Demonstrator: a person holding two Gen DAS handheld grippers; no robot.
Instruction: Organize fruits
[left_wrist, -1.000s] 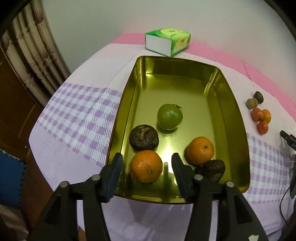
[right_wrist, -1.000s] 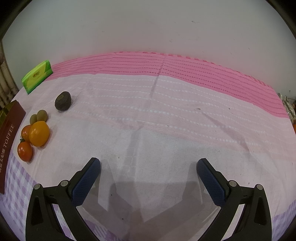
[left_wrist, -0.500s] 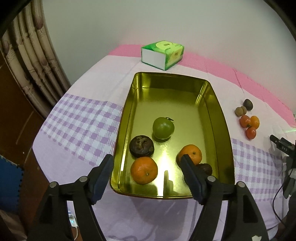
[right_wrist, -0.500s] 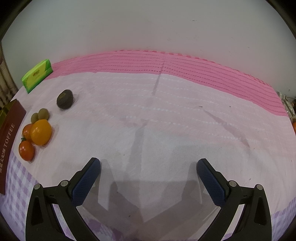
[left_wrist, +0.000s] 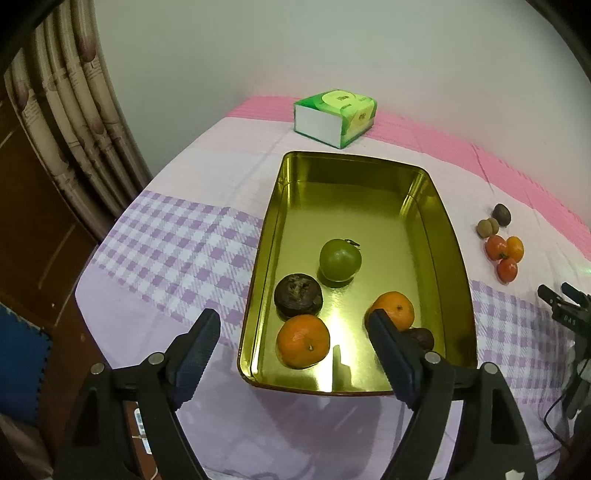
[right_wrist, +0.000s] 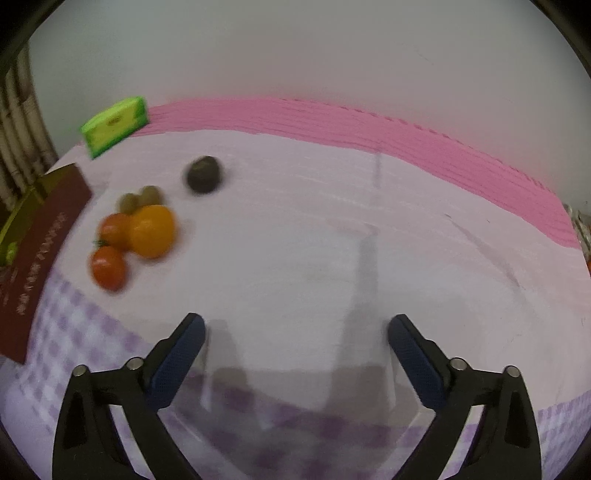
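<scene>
A gold tin tray (left_wrist: 456, 266) holds a green fruit (left_wrist: 340, 259), a dark wrinkled fruit (left_wrist: 297, 301), two oranges (left_wrist: 303, 341) (left_wrist: 397, 308) and a dark fruit (left_wrist: 421, 338) partly hidden by a finger. My left gripper (left_wrist: 291, 332) is open and empty above the tray's near end. Loose fruits lie on the cloth: two tomatoes (right_wrist: 108, 266), an orange fruit (right_wrist: 152, 230), small brown fruits (right_wrist: 138, 197) and a dark fruit (right_wrist: 203, 174). My right gripper (right_wrist: 295, 332) is open and empty over bare cloth, right of them.
A green tissue box (left_wrist: 334, 116) stands behind the tray. The tray's maroon outer wall (right_wrist: 37, 254) shows at the left of the right wrist view. A curtain (left_wrist: 66, 122) hangs at the left. The table edge is near me.
My left gripper opened wider and pulled back from the near orange, which stays in the tray. My right gripper swung left; the loose fruits now sit nearer its centre.
</scene>
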